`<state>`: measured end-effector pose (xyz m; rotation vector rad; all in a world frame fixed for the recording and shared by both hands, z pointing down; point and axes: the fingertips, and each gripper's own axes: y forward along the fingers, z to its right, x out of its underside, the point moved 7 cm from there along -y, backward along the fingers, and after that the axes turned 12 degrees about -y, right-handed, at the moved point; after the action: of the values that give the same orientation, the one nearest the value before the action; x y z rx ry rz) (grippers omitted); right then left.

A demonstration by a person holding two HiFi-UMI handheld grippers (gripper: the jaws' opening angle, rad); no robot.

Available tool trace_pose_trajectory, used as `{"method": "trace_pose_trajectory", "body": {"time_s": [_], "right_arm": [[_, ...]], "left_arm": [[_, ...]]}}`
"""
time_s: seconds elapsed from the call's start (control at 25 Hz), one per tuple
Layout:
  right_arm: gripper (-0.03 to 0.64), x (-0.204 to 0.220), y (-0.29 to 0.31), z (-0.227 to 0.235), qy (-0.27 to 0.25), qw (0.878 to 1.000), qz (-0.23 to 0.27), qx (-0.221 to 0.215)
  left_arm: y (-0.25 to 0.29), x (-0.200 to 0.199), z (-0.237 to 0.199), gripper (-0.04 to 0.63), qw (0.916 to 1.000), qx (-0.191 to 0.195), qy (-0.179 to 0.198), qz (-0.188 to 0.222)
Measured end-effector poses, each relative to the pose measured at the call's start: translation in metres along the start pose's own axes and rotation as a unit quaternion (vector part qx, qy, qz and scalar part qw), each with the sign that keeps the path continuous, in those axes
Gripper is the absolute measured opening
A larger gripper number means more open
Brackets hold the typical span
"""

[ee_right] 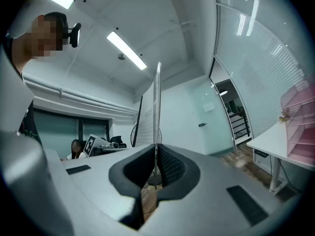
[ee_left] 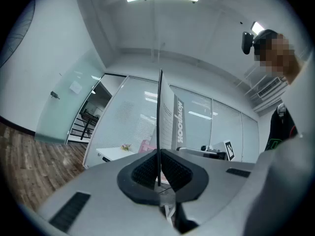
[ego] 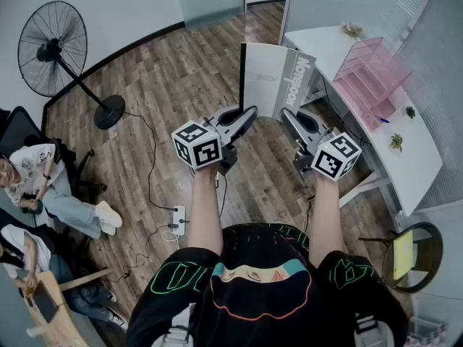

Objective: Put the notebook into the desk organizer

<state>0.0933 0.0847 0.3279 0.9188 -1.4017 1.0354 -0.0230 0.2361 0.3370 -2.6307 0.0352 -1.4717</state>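
Note:
A grey notebook (ego: pixel 275 78) stands upright and half open in the air over the wooden floor, left of the desk. My left gripper (ego: pixel 249 114) is shut on the lower edge of its left cover. My right gripper (ego: pixel 288 116) is shut on the lower edge of its right cover. In the left gripper view the thin cover (ee_left: pixel 160 112) runs up from between the pads of that gripper (ee_left: pixel 159 168). In the right gripper view a cover edge (ee_right: pixel 157 107) rises from the closed gripper (ee_right: pixel 156 168). The pink desk organizer (ego: pixel 369 78) stands on the white desk (ego: pixel 416 161) to the right.
Small plants (ego: pixel 396 143) and a flower (ego: pixel 353 30) lie on the desk. A standing fan (ego: pixel 54 49) is at the far left. Two seated people (ego: pixel 36 179) are at the left edge. A power strip (ego: pixel 178 219) lies on the floor. A chair (ego: pixel 412 255) stands at the lower right.

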Motion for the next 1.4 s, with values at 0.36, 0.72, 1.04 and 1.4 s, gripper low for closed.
{"method": "trace_pose_trajectory", "body": {"time_s": [0.36,0.72,1.04,1.4], "right_arm": [[0.015,0.004,-0.011,0.007,0.009,1.000,-0.007,0.023],[0.015,0.010,-0.025,0.018,0.012,1.000,-0.008,0.026],[0.015,0.016,-0.046,0.019,0.018,0.999,-0.011,0.028],[0.015,0.012,-0.036,0.028,0.010,1.000,-0.003,0.008]], "left_arm": [[0.011,0.010,0.003,0.006,0.9999,0.000,-0.013,-0.001],[0.026,0.021,0.009,0.006,0.9998,-0.014,-0.016,-0.005],[0.032,0.038,0.023,0.008,0.9996,-0.024,-0.015,-0.008],[0.033,0.030,0.020,0.008,0.9994,-0.033,-0.003,0.006]]}}
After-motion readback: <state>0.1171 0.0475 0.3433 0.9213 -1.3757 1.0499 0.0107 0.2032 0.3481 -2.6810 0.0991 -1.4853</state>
